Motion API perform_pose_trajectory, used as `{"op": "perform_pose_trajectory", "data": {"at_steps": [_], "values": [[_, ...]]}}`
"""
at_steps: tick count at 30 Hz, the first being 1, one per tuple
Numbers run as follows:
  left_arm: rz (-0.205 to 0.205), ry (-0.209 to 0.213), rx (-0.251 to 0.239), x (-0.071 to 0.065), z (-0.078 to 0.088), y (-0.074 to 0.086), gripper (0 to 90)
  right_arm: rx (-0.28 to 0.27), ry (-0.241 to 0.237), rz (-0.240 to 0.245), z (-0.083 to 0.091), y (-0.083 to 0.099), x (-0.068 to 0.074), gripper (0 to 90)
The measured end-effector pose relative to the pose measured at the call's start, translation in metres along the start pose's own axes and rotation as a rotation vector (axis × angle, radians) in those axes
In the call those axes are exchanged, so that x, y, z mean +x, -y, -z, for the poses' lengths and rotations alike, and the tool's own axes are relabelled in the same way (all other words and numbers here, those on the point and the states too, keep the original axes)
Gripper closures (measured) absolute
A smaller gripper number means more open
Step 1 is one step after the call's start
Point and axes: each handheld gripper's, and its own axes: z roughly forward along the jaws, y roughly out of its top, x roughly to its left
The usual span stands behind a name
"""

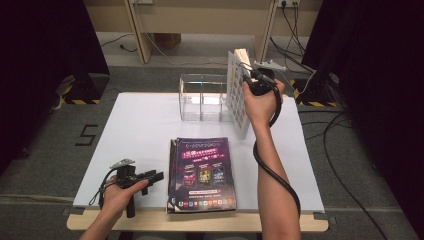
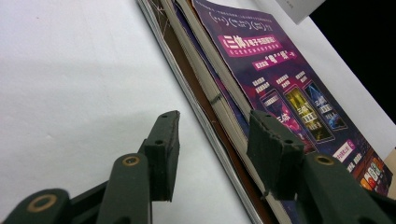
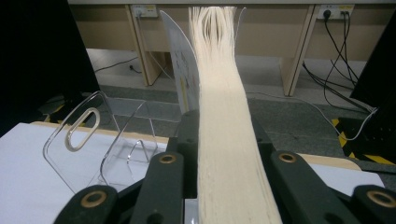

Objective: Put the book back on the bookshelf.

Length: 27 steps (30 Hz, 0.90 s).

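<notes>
A person stands at a white desk [image 1: 140, 125] with a two-jaw gripper in each hand.

The right gripper [image 1: 252, 80] is raised over the far right part of the desk, and its jaws are clamped on a thick book [image 1: 239, 95] held upright. In the right gripper view the book's cream page edges [image 3: 223, 140] run straight up between the two black jaws, which press against its sides; the pages fan slightly at the top, and a white printed cover curves away on the left side of the page block. The book's lower corner hangs close to the desk, whether touching it or not cannot be told.

Just to the left of these jaws stands a clear plastic book rack [image 1: 202, 97] with upright dividers. In the right gripper view its transparent panels [image 3: 79, 140], one with an oval slot, rise to the left of the jaws, apart from the held book.

The left gripper [image 1: 156, 176] lies low at the near left of the desk, held by the left hand [image 1: 120, 192]. Its jaws stand apart with nothing between them. Directly ahead of the jaw tips, and just beside the right-hand jaw, lies a stack of books [image 2: 224, 93] flat on the desk, topped by a dark purple cover with coloured panels [image 1: 202, 172]. The jaws point at the stack's left edge, close to it.
</notes>
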Motion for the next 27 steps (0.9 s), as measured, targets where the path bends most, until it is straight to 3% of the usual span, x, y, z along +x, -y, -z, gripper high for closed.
{"op": "perform_pose_trajectory", "data": {"at_steps": [10,27], "values": [[0.0,-0.008,-0.004,0.001,0.001,-0.001,52.9,0.009,0.012,-0.009,-0.019,-0.003,0.003,74.4],[0.0,-0.008,0.003,0.001,-0.001,0.001,53.0,-0.015,0.036,-0.029,-0.03,-0.007,-0.003,74.4]]}}
